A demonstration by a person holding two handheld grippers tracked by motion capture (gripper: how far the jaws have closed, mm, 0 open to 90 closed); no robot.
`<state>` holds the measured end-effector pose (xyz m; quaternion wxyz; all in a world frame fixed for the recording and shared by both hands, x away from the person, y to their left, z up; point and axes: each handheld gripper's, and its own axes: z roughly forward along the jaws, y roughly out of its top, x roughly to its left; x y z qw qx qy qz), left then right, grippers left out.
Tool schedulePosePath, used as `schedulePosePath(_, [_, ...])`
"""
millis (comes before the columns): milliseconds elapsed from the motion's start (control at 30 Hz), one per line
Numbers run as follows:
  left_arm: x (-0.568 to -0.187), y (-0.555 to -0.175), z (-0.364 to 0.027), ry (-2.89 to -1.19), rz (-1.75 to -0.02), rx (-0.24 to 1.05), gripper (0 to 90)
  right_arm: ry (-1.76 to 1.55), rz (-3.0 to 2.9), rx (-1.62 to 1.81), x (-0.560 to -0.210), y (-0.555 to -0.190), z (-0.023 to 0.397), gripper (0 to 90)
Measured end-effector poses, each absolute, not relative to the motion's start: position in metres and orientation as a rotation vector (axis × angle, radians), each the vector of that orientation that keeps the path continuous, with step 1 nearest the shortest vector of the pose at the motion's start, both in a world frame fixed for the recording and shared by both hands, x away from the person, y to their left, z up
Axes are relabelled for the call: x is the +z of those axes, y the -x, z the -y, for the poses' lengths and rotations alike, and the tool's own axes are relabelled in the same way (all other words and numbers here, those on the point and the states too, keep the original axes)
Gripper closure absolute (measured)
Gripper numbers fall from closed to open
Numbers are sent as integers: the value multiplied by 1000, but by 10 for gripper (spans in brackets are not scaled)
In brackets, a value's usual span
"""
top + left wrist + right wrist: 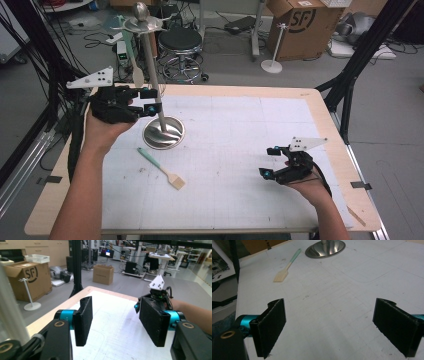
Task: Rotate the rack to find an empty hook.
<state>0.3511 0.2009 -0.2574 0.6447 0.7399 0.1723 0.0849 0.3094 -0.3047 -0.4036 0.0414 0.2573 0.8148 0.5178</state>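
Note:
A steel stand with a round base [163,132] [325,248] and a slanted pole [152,65] stands at the table's back left. From its top disc hangs a mint-handled wooden spatula [134,60]. A mint-handled brush [161,168] [287,267] lies flat in front of the base. My left gripper [151,100] [117,312] is raised beside the pole, open, nothing between its jaws; the blurred pole [7,310] passes outside its left jaw. My right gripper [268,162] [330,312] rests low at the table's front right, open over bare white mat.
The white gridded mat [235,135] covers the wooden table. Behind the table stand a black stool [180,42], a cardboard box [300,25] and a small white floor stand [272,47]. Black frame posts [350,75] rise at the right.

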Motion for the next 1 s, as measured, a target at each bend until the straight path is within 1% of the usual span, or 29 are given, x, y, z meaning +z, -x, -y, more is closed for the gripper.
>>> schedulePosePath(367, [-280,-348,-190,-1726,-365,179,392,-784,-2502,1578,-404,-310,304,112])
schedulePosePath(467, [-290,-348,-186,-1732,-354,146,368,-783,-2505,1577,-405,-310,304,112])
schedulePosePath(767, [-313,-344,-174,-1797,-370,151,336,-787,-2507,1579,-405,-310,304,112])
schedulePosePath(1000, [-336,-338,-169,-1824,-397,159,294,-781,-2507,1576,-405,-310,305,112])
